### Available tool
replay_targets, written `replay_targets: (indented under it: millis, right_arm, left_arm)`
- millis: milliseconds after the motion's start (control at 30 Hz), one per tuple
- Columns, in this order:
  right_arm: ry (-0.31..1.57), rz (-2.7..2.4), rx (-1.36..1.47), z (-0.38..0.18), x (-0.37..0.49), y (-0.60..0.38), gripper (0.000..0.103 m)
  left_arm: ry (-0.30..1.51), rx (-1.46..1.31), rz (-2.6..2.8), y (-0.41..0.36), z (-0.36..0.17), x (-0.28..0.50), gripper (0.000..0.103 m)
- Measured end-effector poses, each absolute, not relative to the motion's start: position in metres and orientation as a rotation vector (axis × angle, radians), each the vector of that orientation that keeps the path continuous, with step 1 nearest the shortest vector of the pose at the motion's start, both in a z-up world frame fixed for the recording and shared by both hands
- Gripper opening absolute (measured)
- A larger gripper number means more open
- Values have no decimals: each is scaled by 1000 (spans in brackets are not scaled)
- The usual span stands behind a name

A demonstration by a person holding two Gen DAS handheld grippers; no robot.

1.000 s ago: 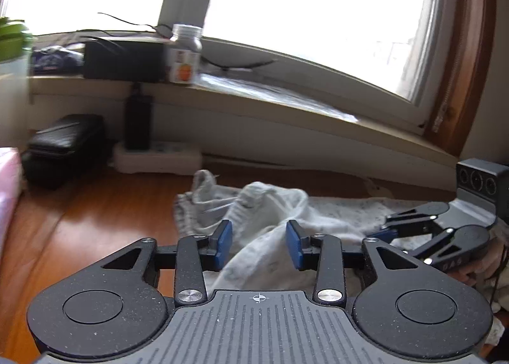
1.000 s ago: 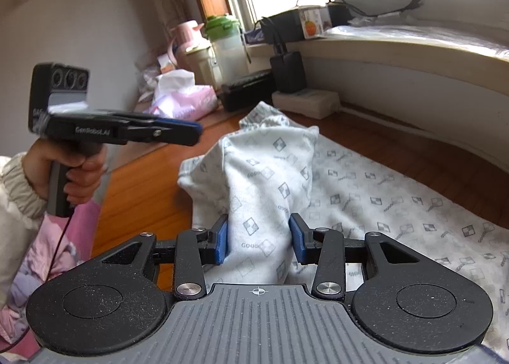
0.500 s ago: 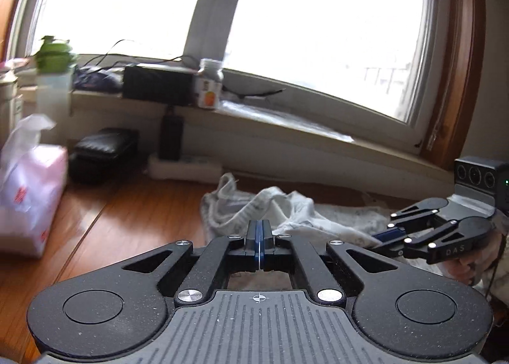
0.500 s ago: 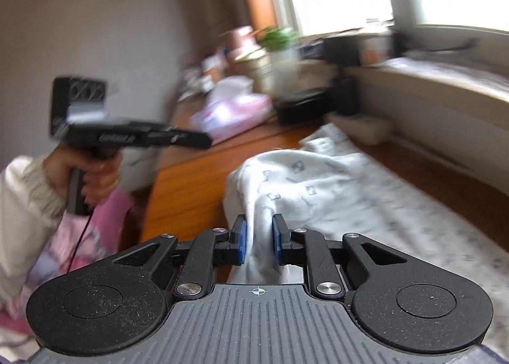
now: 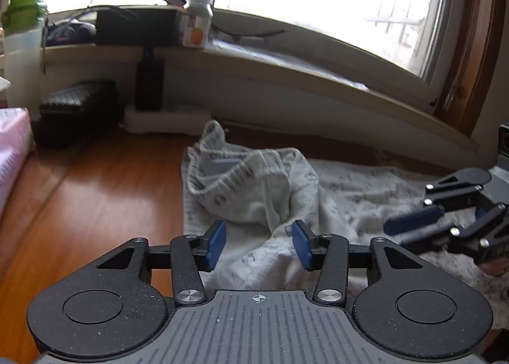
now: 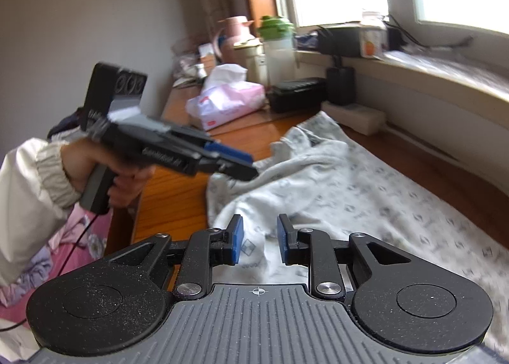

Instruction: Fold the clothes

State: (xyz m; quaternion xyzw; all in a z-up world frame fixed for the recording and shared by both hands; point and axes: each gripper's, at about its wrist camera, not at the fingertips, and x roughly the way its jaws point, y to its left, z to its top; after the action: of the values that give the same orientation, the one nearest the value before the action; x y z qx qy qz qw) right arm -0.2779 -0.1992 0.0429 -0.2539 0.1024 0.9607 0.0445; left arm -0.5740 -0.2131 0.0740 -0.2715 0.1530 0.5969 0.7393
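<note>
Garment: pale printed trousers [image 5: 261,192] lie rumpled on the wooden surface [image 5: 95,198], waistband bunched just ahead of the left tongs [image 5: 259,246], the legs running off toward the right tongs [image 6: 259,241].
Left tongs: jaws apart, nothing pinched; cloth lies below and between the blue pads without touching them. Half a second ago they were closed flat together, so they have just been opening again.
Right tongs: jaws part-way apart with a fold of fabric in the gap; I judge the pads are not pressing it. They were narrower half a second ago and have just been opening a little.
Change in cloth: a second ago the waist end stood up as a raised hump in front of the right tongs; now it has slumped lower and spread across the surface.
Meaning for the task: neither side holds the trousers, so this reads as a reset between grasps, with the fold not yet made.
Next need, as a guess: the left tongs would want the waistband edge just ahead of them, the right a leg edge.
Risk: grabbing only one layer of the bunched waist.
</note>
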Motion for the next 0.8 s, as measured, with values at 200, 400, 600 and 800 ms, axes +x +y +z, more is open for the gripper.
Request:
replay_targets:
  millis: [200, 400, 600, 800]
  right_arm:
    - [336, 2914, -800, 27, -277, -193, 26]
    - [347, 2916, -804, 26, -280, -192, 27]
    - [352, 2930, -782, 30, -281, -193, 27]
    - [368, 2924, -756, 34, -284, -192, 27]
  left_arm:
    - [357, -606, 1275, -215, 69, -569, 53]
    - [348, -583, 1268, -223, 71, -568, 18]
    - [234, -541, 1355, -262, 83, -591, 0]
    - [232, -561, 1425, -277, 90, -613, 0]
